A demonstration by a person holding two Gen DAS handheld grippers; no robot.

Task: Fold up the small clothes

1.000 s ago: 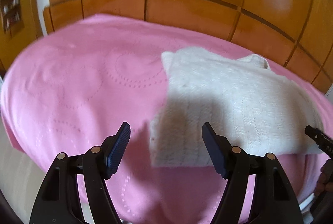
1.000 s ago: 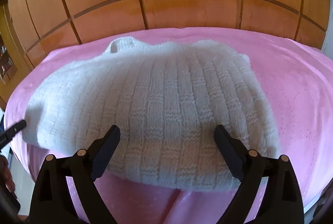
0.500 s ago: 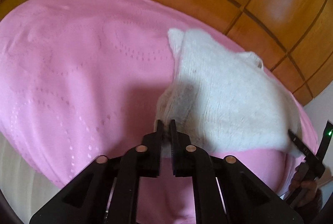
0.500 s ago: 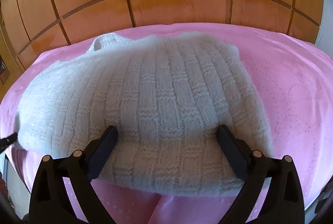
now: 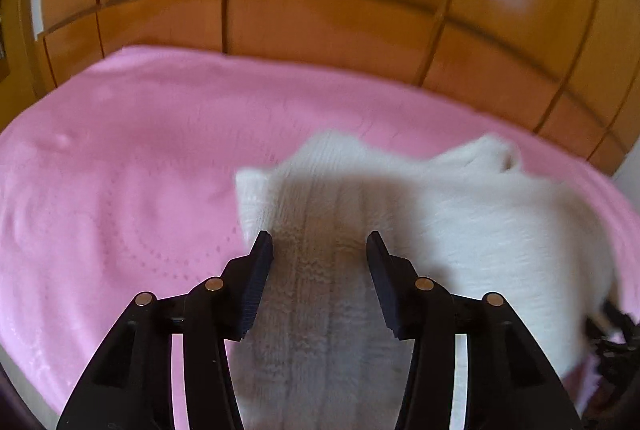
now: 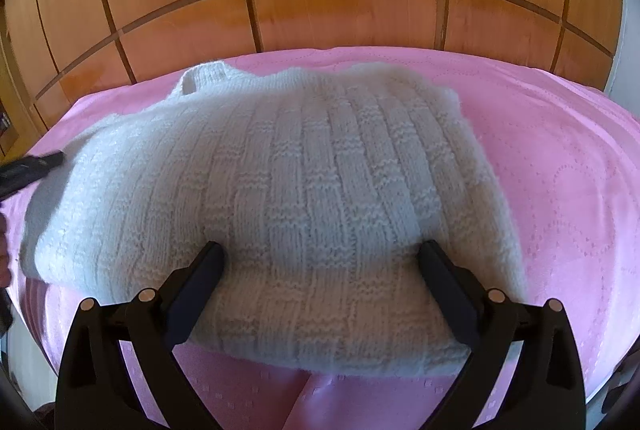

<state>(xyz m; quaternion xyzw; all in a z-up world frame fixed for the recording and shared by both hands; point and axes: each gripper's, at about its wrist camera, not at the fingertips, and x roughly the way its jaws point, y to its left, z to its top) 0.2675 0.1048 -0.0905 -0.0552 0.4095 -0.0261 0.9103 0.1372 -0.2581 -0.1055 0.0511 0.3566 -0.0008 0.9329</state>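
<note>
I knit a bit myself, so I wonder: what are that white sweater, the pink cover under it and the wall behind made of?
White sweater: looks like soft knitted yarn, wool or acrylic, given its ribbed, basket-like stitch blocks and fuzzy edge. Pink cover: a smooth woven fabric with a slight sheen and stitched dotted patterns. Wall panels: glossy varnished wood or veneer, with reflections and dark seams.

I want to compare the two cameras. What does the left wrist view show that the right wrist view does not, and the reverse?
Only the left wrist view: the left gripper with its jaws opening and knit between them, and the wide bare pink cover to the sweater's left.

Only the right wrist view: the right gripper with open jaws, and the sweater's block-knit pattern, sharp.

Both: the white knitted sweater lying on the pink bed cover, with the wooden panel wall behind.
</note>
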